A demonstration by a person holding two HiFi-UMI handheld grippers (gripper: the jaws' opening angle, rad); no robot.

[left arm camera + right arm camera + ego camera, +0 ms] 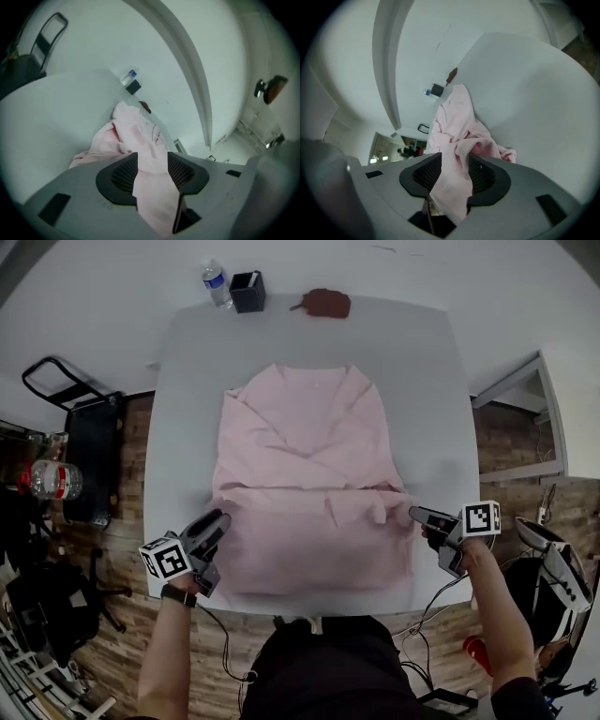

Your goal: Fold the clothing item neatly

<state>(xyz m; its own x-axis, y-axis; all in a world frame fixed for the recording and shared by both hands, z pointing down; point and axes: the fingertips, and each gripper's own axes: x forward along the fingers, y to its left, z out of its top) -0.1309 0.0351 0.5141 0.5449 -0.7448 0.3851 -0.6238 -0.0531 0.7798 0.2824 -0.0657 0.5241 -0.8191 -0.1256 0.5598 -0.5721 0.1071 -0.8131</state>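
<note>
A pale pink shirt [305, 484] lies spread on the grey table [187, 381], its sides folded in and its hem toward the front edge. My left gripper [217, 519] is at the hem's left corner. In the left gripper view the jaws [152, 171] stand apart, with a strip of the shirt [136, 126] lying loose in the gap. My right gripper [415, 514] is at the shirt's right edge, where the cloth bunches. In the right gripper view its jaws [452, 173] also stand apart, and a fold of the shirt [457, 122] drapes between them.
At the table's far edge stand a water bottle [216, 282], a small black box [247, 292] and a brown object [326, 303]. A black cart [89, 456] is on the floor to the left. The table's front edge is right below both grippers.
</note>
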